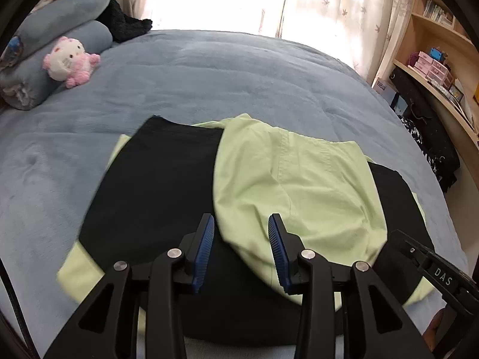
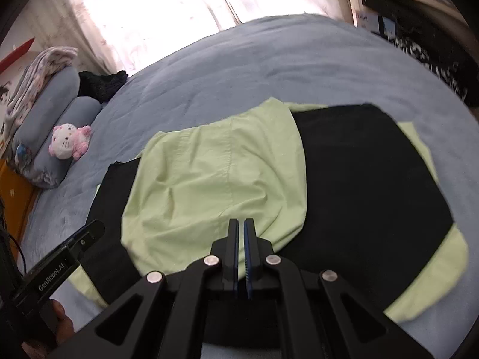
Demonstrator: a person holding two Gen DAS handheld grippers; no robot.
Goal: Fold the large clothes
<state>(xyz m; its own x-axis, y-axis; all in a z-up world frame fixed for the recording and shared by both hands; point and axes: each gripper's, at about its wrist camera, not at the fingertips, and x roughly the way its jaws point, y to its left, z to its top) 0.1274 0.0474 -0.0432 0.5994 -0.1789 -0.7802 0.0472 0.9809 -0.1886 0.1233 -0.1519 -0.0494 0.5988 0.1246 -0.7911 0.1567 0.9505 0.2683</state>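
A large garment in black and light green lies spread on the blue bed. A light green part is folded over the black part. My left gripper is open and empty, hovering over the near edge of the green fold. My right gripper is shut just above the near edge of the green part; no cloth shows between its pads. The black part lies to its right. The right gripper's body shows at the lower right of the left wrist view.
A pink and white plush toy leans on blue pillows at the far left of the bed. A dark cloth lies by the curtains. Wooden shelves and dark bags stand at the right.
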